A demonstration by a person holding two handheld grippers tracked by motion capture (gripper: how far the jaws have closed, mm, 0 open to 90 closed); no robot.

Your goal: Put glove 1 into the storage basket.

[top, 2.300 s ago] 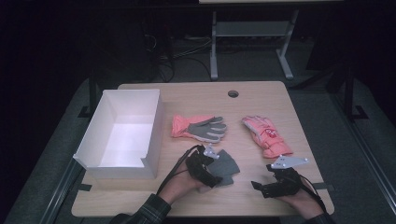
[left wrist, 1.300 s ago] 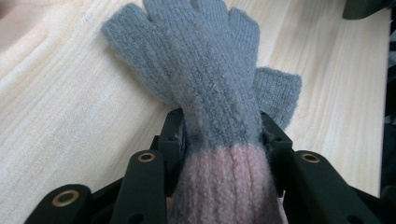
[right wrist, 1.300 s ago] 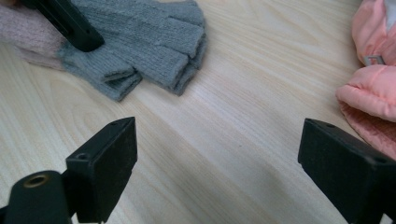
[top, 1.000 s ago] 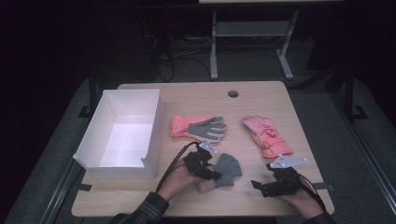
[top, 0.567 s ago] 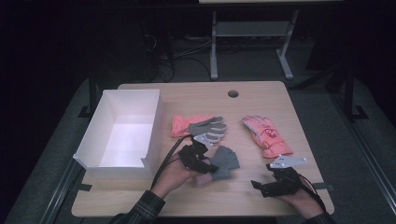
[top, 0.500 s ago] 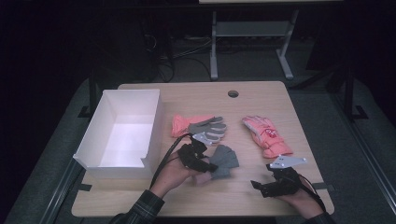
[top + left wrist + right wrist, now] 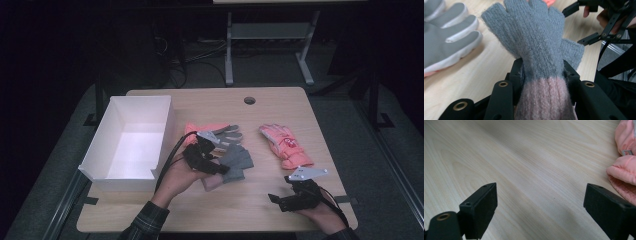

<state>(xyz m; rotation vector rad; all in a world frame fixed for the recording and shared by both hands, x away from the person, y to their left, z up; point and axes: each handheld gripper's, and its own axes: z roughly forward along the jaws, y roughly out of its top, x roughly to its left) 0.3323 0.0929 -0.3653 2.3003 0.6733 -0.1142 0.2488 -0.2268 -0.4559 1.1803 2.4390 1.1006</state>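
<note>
A grey knitted fingerless glove (image 7: 236, 162) (image 7: 536, 37) with a pink cuff (image 7: 544, 100) is clamped at the cuff line by my left gripper (image 7: 216, 168) (image 7: 542, 72), which is shut on it near the table's middle. The glove's fingers fan out past the jaws, just above the wood. An orange work glove with a grey palm (image 7: 217, 134) (image 7: 446, 42) lies flat just beyond it. A pink padded glove (image 7: 286, 146) (image 7: 624, 167) lies to the right. My right gripper (image 7: 278, 200) (image 7: 540, 192) rests open near the front right edge, with bare wood between its jaws.
An open white box (image 7: 131, 145) stands at the left side of the wooden table (image 7: 200, 212), close to the left hand. A round cable hole (image 7: 249, 100) sits at the far edge. The right gripper (image 7: 604, 22) also appears in the left gripper view's top right.
My left gripper, still holding the grey glove, has moved away from the front edge and slightly left, nearer the work glove and the box. The right gripper has stayed put.
</note>
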